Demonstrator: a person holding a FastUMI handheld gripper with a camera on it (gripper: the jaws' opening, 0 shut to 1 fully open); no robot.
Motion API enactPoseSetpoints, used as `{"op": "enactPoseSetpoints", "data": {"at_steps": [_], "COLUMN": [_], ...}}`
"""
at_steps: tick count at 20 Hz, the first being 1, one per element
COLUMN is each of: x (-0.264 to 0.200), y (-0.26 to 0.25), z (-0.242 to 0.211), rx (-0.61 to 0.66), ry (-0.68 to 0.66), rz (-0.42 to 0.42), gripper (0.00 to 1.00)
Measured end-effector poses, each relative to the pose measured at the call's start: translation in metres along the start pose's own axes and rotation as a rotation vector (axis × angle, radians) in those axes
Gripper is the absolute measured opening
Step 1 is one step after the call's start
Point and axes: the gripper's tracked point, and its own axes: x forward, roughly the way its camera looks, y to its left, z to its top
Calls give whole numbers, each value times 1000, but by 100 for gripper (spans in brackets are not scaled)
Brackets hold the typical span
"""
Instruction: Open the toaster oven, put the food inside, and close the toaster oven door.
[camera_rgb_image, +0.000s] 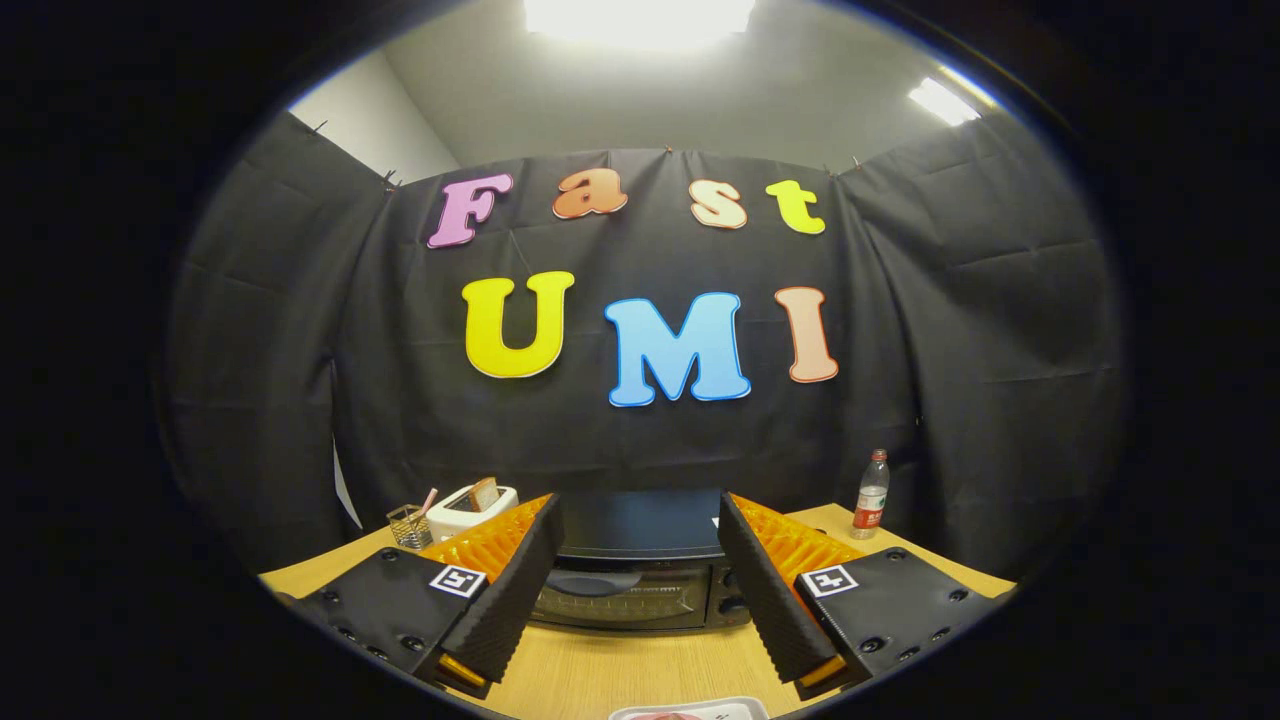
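Table: I am looking across a wooden table (600, 680) in a black-draped booth.
Left side: a wire basket (408, 526) and white toaster (470, 508) are sitting.
Toaster oven: the toaster oven (640, 565) is lying straight ahead, door closed, long axis crosswise.
Gripper: my gripper (640, 580) is spreading wide, holding nothing.
Right side: a bottle (871, 496) is standing.
Food: a tray (690, 710) is lying just below me.

toaster oven (640, 570): 1 | gripper (640, 560): 1, fingers (520, 590) spread: 2 | white toaster (470, 510): 1 | bottle (871, 495): 1 | wire basket (408, 526): 1 | tray (690, 710): 1 | bench (620, 670): 1
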Motion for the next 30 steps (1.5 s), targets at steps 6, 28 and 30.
{"op": "enactPoseSetpoints", "data": {"at_steps": [6,28,30], "x": [49,108,103], "y": [22,41,41], "z": [-32,-134,-134], "rx": [24,-43,-49], "ry": [84,222,223], "rz": [18,-14,-10], "gripper": [98,98,98]}}
